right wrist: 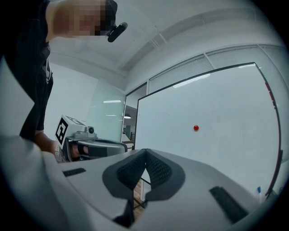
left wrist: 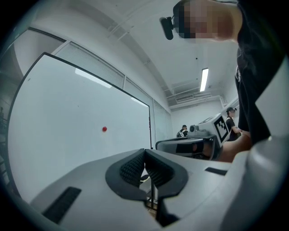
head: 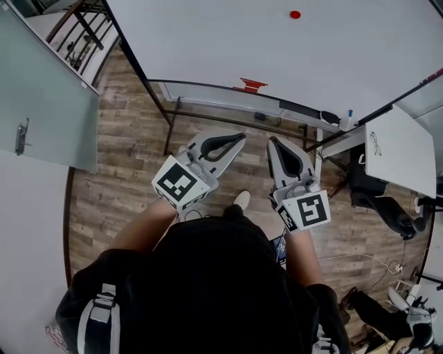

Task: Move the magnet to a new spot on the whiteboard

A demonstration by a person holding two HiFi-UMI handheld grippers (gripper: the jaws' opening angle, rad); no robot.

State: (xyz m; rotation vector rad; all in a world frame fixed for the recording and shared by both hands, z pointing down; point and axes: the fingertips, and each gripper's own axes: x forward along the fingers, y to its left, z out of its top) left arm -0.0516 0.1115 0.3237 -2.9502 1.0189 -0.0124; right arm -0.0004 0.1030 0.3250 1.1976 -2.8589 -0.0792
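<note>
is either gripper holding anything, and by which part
Nothing is held. The left gripper and right gripper are shut and empty; the magnet sits on the whiteboard.

No words, numbers or brands are legible; marker cubes (head: 181, 183) on the left hand-held gripper (head: 239, 138) and right hand-held gripper (head: 272, 140) bear only black-and-white square patterns.

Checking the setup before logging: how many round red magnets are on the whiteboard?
1. The red magnet sits alone on the whiteboard. Board edges leave the frame, so others may be hidden.
</note>
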